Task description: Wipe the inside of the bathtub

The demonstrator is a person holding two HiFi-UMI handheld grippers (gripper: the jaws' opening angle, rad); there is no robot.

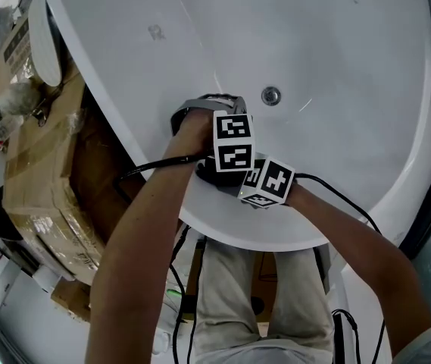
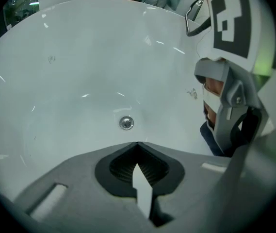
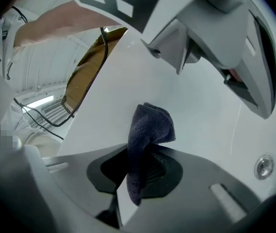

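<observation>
The white bathtub (image 1: 329, 44) fills the head view, its round metal drain (image 1: 271, 95) near the middle. Both grippers hang close together over the tub's near end. My left gripper (image 1: 206, 103) is shut with nothing between its jaws; in the left gripper view its fingertips (image 2: 138, 144) point at the drain (image 2: 126, 123) across bare tub wall (image 2: 79, 72). My right gripper (image 3: 138, 152) is shut on a dark grey-blue cloth (image 3: 148, 127), whose folded end sticks out past the jaws against the tub's wall. In the head view the cloth (image 1: 210, 174) shows dark under the marker cubes.
Taped cardboard boxes (image 1: 41, 165) stand left of the tub. Black cables (image 1: 143, 169) run over the tub's near rim (image 1: 260, 237) to the grippers. The person's legs (image 1: 238, 294) are right against that rim. The left gripper's body (image 3: 220, 38) looms just above the right one.
</observation>
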